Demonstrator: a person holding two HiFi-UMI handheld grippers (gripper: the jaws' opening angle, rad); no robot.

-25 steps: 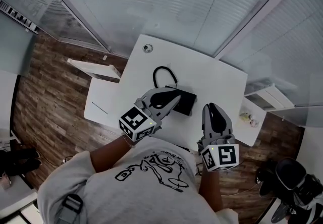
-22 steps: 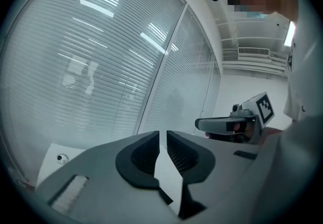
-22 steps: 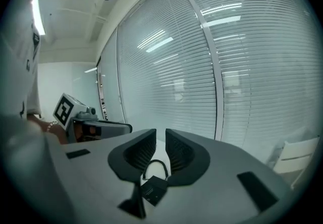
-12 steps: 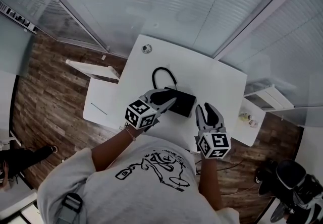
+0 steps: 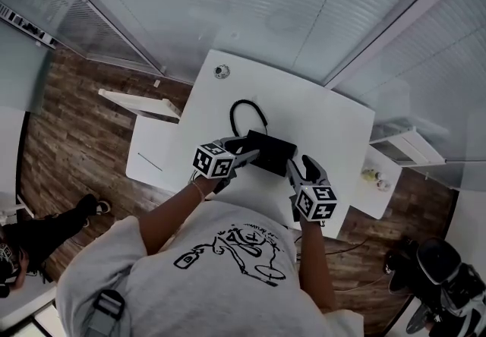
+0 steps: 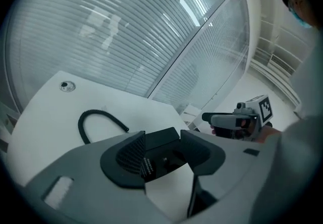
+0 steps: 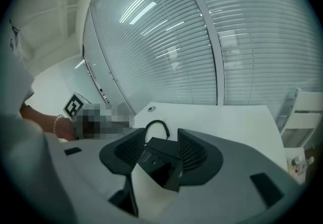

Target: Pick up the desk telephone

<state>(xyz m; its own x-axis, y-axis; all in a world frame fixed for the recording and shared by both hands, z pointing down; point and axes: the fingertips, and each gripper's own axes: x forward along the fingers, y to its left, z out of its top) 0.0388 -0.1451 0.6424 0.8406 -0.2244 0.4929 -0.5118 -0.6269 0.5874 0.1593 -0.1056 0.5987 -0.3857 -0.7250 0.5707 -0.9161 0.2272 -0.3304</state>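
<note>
1. Left claw [image 5: 248,150] and right claw [image 5: 301,169], their jaws just opened and released, each frame an end of the black desk telephone [image 5: 271,152] without clamping it.
2. The telephone lies flat on the white surface [image 5: 330,123], long axis left to right, its cord [image 5: 241,109] looping away.

Head view: desk telephone [image 5: 271,149] is part-covered by left gripper [image 5: 248,149] at its 8 o'clock and right gripper [image 5: 298,167] at its 4. Both jaws just opened, phone between them, pad contact unclear. Round fitting [image 5: 221,70] at 11: too small to identify. Bystander [image 5: 45,225] cut off at frame's 8.
</note>
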